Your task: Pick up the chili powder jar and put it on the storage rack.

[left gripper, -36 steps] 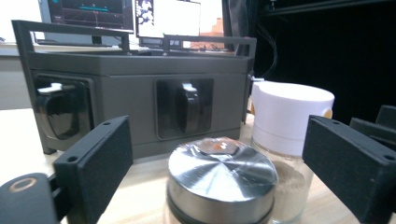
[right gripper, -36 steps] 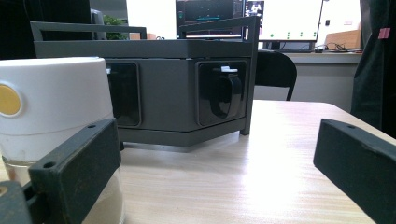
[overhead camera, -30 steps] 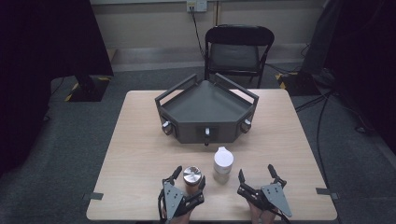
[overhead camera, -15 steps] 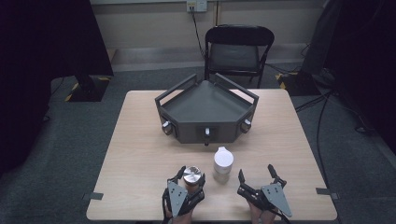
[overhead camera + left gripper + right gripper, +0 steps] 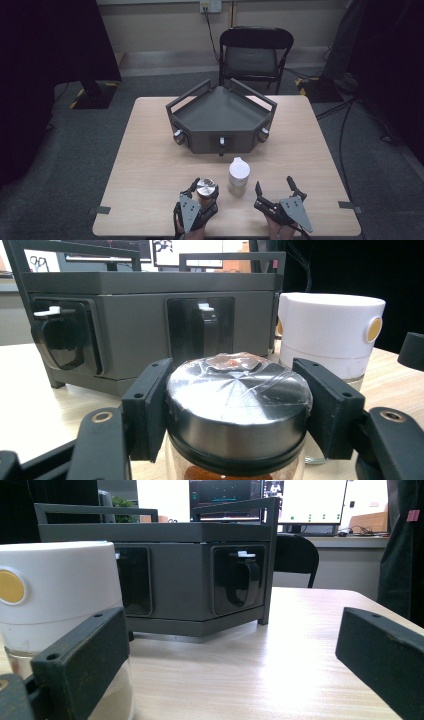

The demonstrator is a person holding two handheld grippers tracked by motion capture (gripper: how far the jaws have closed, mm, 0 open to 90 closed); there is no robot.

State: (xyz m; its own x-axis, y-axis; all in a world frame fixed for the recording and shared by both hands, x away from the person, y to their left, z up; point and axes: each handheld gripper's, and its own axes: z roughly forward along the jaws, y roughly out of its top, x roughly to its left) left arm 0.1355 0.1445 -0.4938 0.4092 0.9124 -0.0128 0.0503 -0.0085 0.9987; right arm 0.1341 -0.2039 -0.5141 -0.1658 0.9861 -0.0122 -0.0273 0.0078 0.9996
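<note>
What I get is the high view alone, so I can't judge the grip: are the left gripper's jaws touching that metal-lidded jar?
Observer: Yes. The left gripper has just been closing its jaws, and both pads press the lid of the jar.
Operator: Anything on the lid?
Observer: Wrinkled clear film covers it.
Operator: And the right gripper?
Observer: The right gripper is open, nothing between its jaws; the white-capped bottle stands beside one jaw.
</note>
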